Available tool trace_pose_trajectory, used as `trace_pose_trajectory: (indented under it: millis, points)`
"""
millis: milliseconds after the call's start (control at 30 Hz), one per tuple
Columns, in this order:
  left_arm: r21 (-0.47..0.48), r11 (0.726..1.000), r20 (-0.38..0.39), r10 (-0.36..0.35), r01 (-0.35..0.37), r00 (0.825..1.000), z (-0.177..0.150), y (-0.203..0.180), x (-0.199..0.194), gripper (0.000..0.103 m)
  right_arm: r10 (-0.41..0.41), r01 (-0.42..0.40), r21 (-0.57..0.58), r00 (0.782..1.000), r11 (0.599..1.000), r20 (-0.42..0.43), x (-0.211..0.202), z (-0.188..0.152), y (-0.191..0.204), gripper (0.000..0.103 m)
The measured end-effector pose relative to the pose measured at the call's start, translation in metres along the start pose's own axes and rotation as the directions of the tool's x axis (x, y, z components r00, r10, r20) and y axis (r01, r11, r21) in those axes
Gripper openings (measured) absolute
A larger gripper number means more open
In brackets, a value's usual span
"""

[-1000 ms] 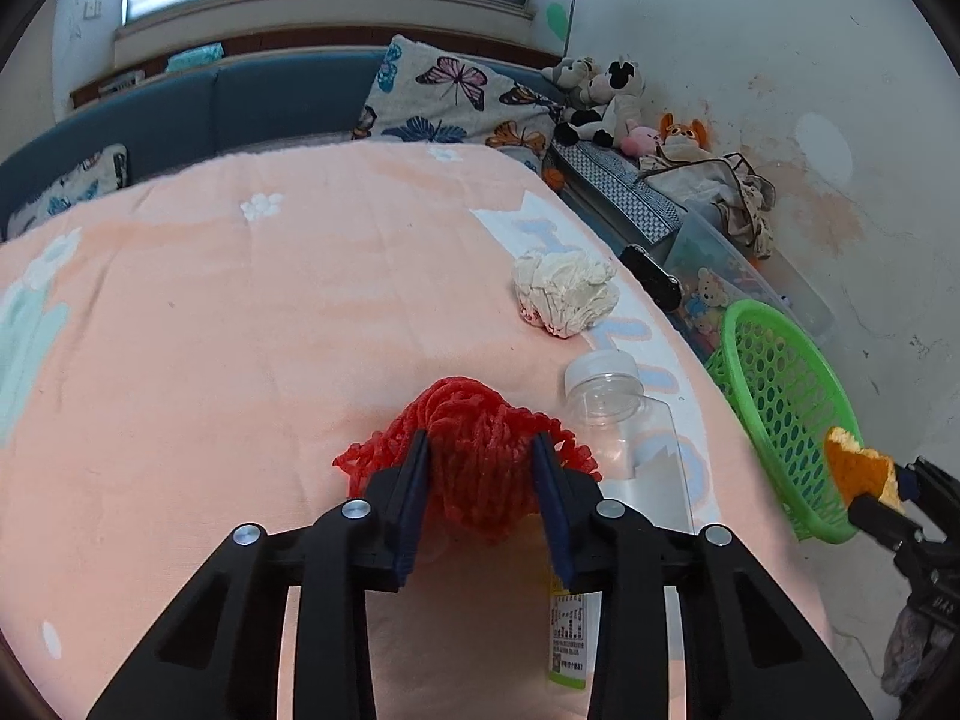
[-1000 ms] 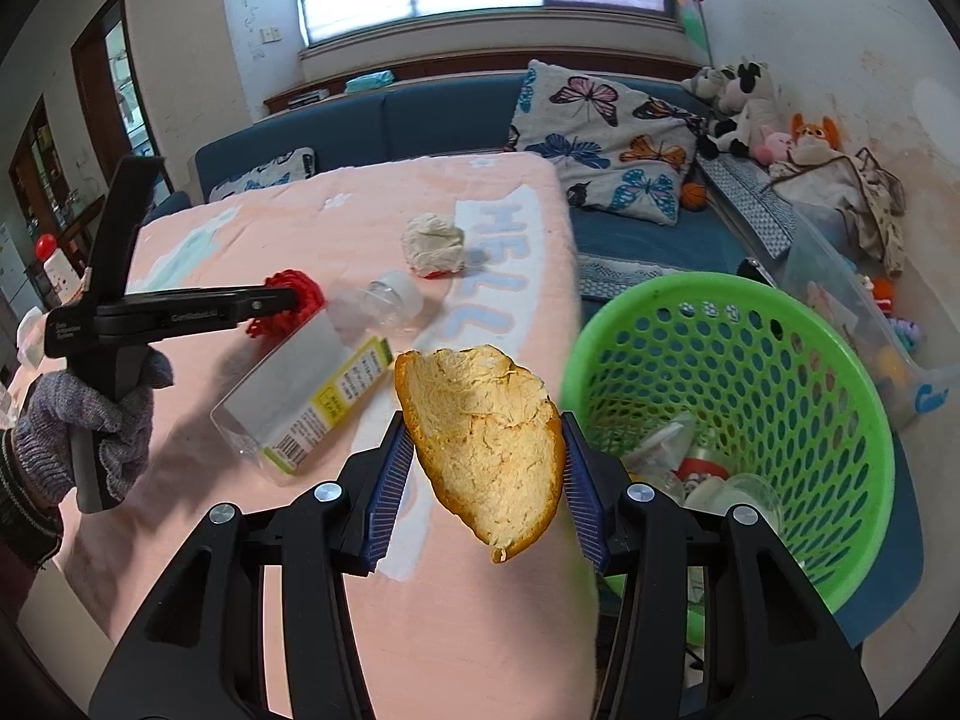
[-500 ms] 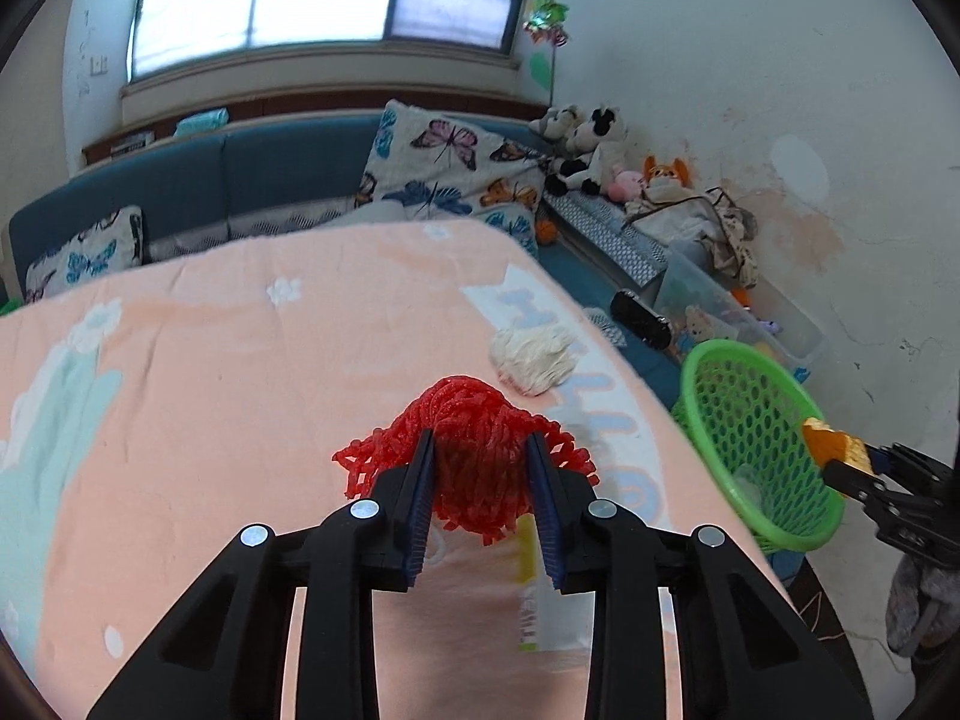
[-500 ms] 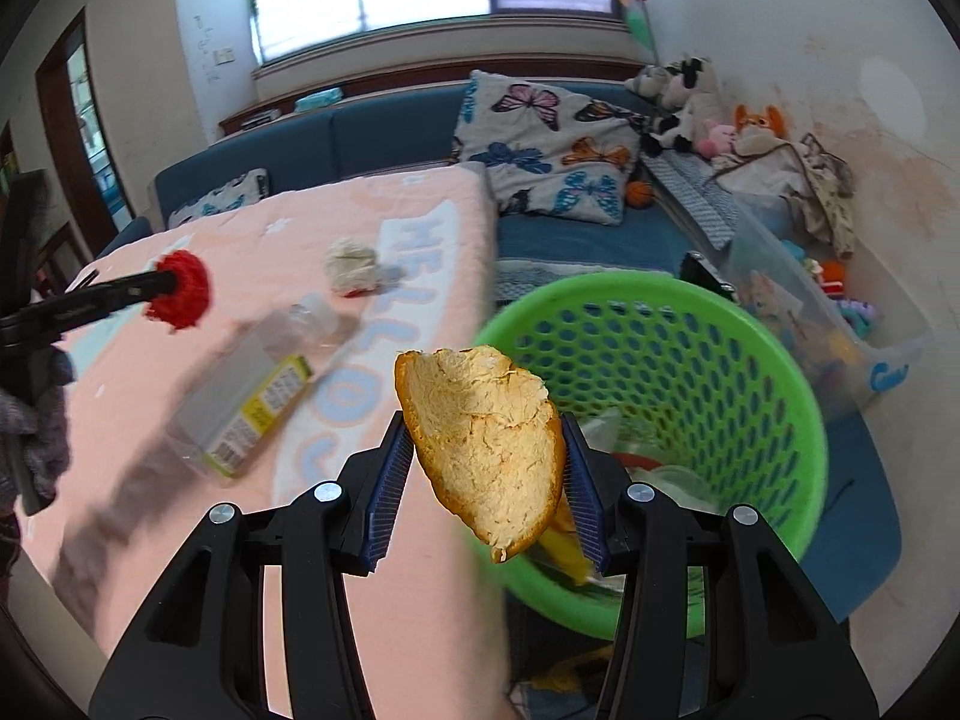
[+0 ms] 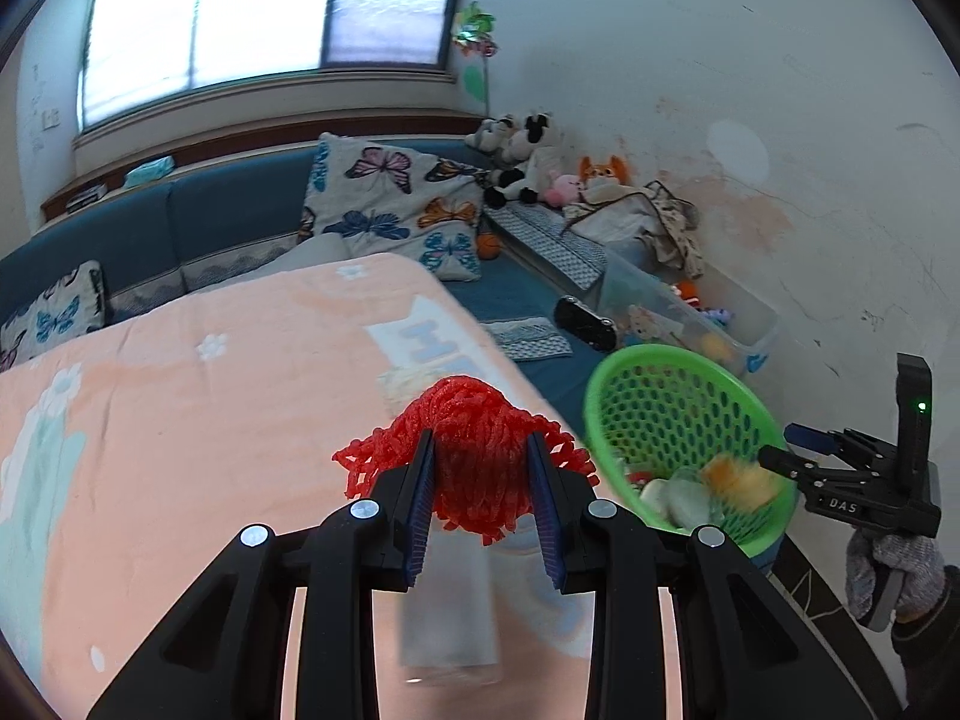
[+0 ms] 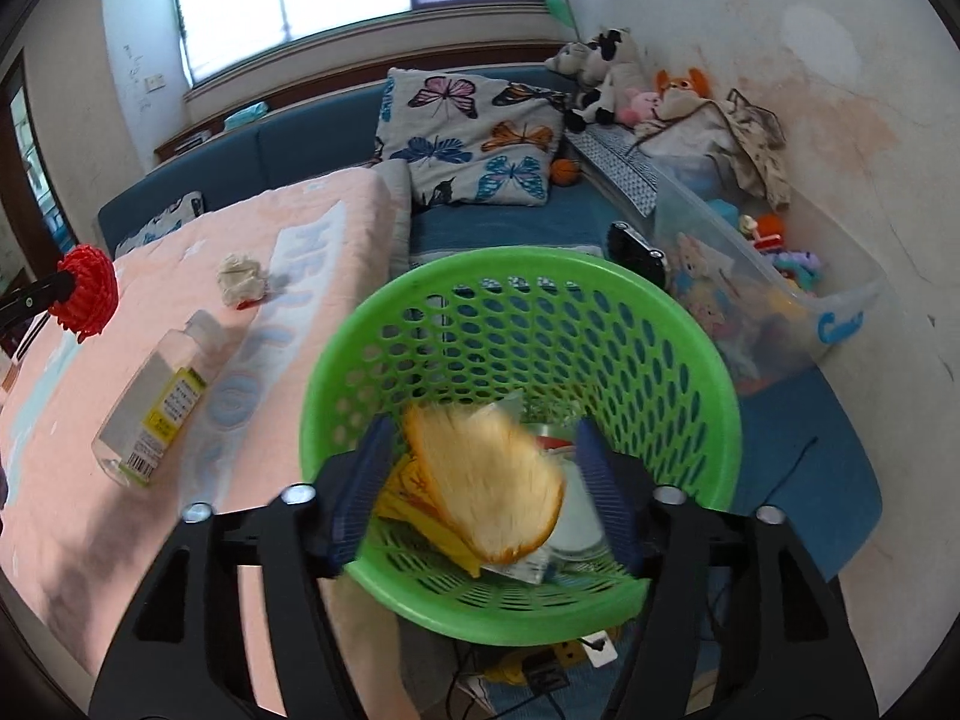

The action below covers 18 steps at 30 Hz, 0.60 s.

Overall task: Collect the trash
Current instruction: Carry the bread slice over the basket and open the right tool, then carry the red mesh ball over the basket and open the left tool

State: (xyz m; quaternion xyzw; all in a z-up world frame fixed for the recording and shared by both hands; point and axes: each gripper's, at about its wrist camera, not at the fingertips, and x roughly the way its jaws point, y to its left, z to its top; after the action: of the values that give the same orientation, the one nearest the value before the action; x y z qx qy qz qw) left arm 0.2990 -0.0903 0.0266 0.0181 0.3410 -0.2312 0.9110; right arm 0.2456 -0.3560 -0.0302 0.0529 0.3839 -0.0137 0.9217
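My left gripper (image 5: 483,486) is shut on a red foam net (image 5: 477,456) and holds it above the pink table, left of the green basket (image 5: 606,381). My right gripper (image 6: 486,492) is open over the green basket (image 6: 678,324). The orange peel (image 6: 486,486) is blurred, loose between the spread jaws, dropping into the basket; it also shows in the left wrist view (image 5: 735,477). A clear plastic bottle (image 6: 153,402) lies on the table. A crumpled white paper ball (image 6: 240,279) lies farther back.
The pink blanket-covered table (image 6: 78,510) is on the left, the basket stands off its right edge. A blue sofa (image 6: 510,228) with a butterfly pillow (image 6: 474,144), plush toys and a clear toy bin (image 6: 780,300) lies behind. Several trash items lie in the basket.
My right gripper moved over the basket and opened, letting go of the orange peel. My left gripper lifted the red net and carried it rightward, nearer the basket.
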Motion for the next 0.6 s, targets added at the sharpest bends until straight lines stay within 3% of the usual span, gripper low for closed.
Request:
trace_pose_trajectory:
  millis: [600]
  points:
    - [0.099, 0.988, -0.108, -0.111, 0.121, 0.988, 0.003, -0.108, 0.067, 0.029, 0.014, -0.015, 0.042, 0.999, 0.999, 0.045, -0.034, -0.014, -0.043, 0.070]
